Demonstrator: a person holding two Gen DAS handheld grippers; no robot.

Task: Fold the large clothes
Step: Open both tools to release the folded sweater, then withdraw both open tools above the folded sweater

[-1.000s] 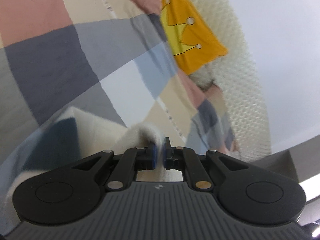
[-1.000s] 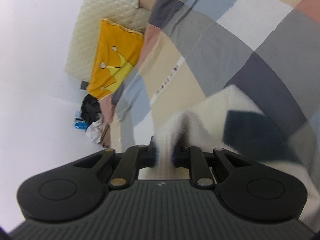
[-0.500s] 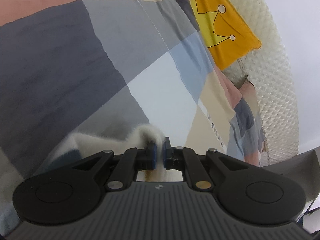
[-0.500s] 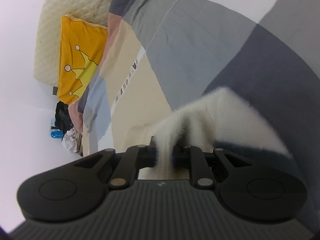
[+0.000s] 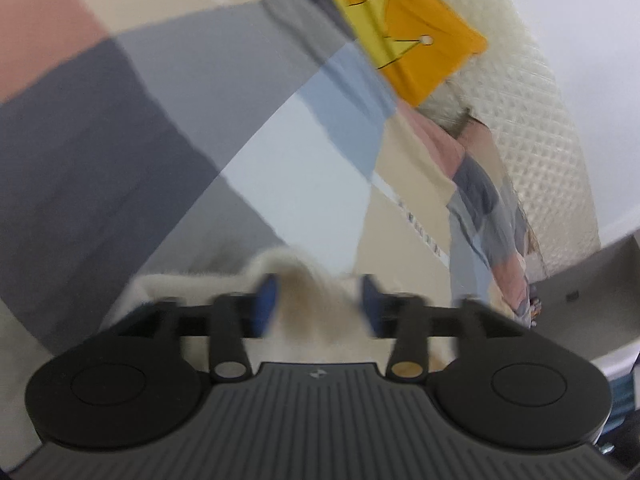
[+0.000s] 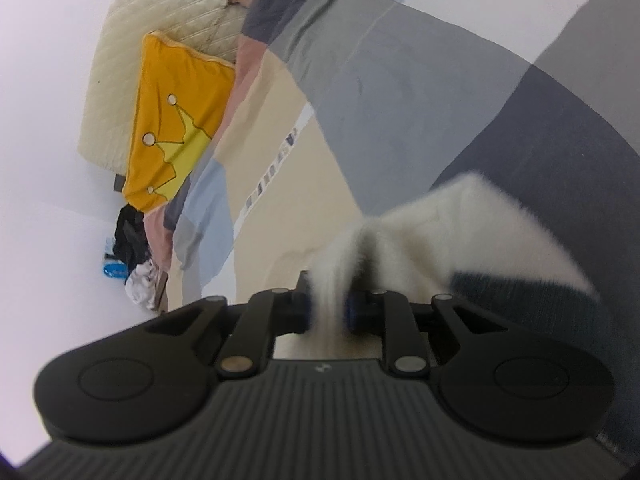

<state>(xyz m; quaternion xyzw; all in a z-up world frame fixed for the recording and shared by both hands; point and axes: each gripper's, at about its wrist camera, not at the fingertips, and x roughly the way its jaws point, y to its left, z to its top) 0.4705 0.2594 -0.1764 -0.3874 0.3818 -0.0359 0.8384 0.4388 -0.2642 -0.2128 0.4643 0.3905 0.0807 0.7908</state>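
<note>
A fuzzy cream garment with a dark blue patch lies low on a patchwork bedspread. In the left wrist view my left gripper has its jaws opening wide; a loose hump of the cream fabric sits between the blue pads without being pinched. In the right wrist view my right gripper still has a fold of the same garment squeezed between its pads while its jaws are opening slightly. The rest of the garment is hidden under both grippers.
The bedspread has grey, blue, beige and pink squares. A yellow crown pillow leans on a quilted cream headboard. A heap of dark and white clothes lies by the white wall beside the bed.
Both grippers came down toward the bedspread with the garment. The left jaws went from pinched on the fabric to wide apart. The right jaws parted a little, fabric still between them.
</note>
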